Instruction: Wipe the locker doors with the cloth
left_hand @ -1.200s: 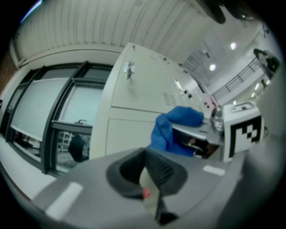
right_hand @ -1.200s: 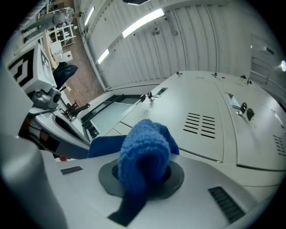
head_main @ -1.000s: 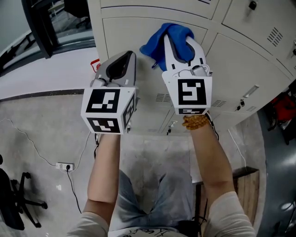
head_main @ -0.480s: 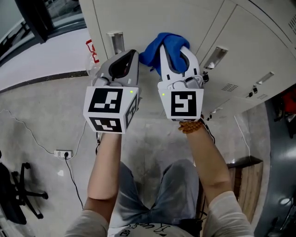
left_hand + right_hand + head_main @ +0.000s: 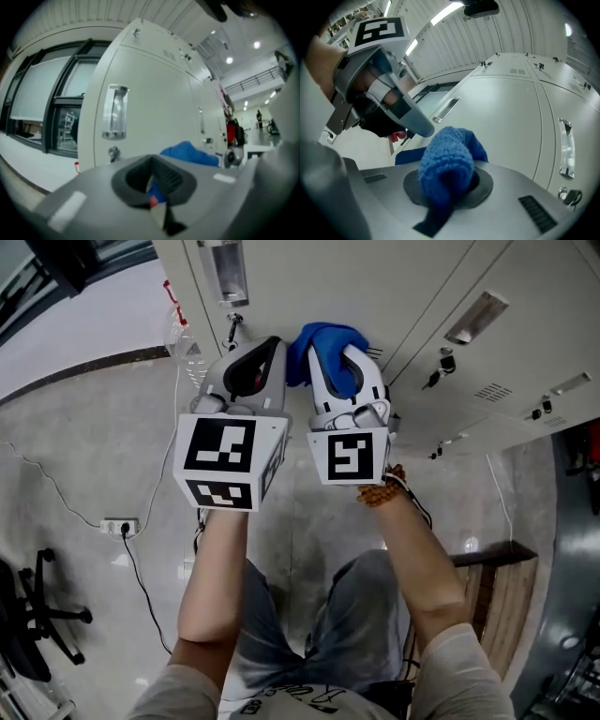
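The blue cloth is bunched against a pale grey locker door, and my right gripper is shut on it. In the right gripper view the cloth bulges out from between the jaws of the right gripper, in front of the door. Right beside it on the left is my left gripper, shut with nothing in it and pointing at the same door. From the left gripper view, the left gripper has the cloth just to its right.
Recessed metal handles and keyed locks stud the doors. A clear bottle stands by the locker's left side. A power strip with cables, an office chair and a wooden pallet are on the floor.
The right gripper has carried the cloth left and down the locker face, closing up beside the left gripper. The door handles have come into view above both grippers.
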`<state>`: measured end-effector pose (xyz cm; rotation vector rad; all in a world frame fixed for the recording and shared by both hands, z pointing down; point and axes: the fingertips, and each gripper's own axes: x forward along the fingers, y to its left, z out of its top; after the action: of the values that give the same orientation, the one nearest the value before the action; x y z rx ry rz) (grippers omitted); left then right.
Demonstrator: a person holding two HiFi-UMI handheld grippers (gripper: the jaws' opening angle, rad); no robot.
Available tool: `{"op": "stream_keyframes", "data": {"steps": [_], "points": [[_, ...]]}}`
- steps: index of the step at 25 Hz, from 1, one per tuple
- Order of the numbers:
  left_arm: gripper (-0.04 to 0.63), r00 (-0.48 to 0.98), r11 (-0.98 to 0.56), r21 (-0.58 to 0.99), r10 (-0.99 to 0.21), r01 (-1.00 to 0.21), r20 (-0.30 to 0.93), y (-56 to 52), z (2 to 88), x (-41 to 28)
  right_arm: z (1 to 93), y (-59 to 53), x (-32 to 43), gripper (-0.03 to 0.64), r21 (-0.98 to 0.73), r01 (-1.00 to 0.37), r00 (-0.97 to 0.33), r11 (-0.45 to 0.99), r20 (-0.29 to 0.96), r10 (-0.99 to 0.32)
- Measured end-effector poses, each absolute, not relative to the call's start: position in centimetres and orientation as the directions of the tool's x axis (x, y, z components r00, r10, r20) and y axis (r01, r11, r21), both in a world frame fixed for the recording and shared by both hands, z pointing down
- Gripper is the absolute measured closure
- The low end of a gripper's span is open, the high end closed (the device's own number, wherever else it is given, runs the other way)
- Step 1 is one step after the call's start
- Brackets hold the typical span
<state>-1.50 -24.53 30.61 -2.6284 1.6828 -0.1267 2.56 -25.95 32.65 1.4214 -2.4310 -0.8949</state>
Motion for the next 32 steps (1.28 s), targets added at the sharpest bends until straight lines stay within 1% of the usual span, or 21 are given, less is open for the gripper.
{"op": "stream_keyframes", "data": {"steps": [6,11,15,19,24,32], "points": [[0.592,0.405,-0.409,-0.036,-0.911,-0.912,0.081,-24.6,32.8,-1.4,37.5,-25.9,4.0,0.584,0.648,-0.66,-0.518,0.38,-0.027,-0.855],[0.592,0.421,-0.426,-0.035,-0.903,-0.904,0.088,-24.6,33.1,-0.2,39.6,-26.0,6.7,0.584,0.702,-0.611,-0.497,0.367,0.021,-0.868],[0.592,0.42,-0.423,-0.035,-0.904,-0.905,0.077,-24.8,32.0,-0.1,38.6,-26.2,8.1,0.584,0.671,-0.632,-0.492,0.387,0.038,-0.87],[0.592,0.413,-0.415,-0.031,-0.909,-0.909,0.056,-24.8,30.1,-0.5,35.1,-26.2,8.0,0.584,0.626,-0.669,-0.514,0.401,0.001,-0.858],[0.592,0.406,-0.406,-0.043,-0.914,-0.913,0.012,-24.3,26.0,-1.2,27.4,-25.8,7.9,0.584,0.563,-0.735,-0.503,0.377,-0.081,-0.86],[0.592,0.395,-0.387,-0.087,-0.913,-0.918,-0.1,-23.9,16.8,-2.1,15.0,-25.9,7.5,0.584,0.58,-0.754,-0.498,0.31,-0.197,-0.844]]}}
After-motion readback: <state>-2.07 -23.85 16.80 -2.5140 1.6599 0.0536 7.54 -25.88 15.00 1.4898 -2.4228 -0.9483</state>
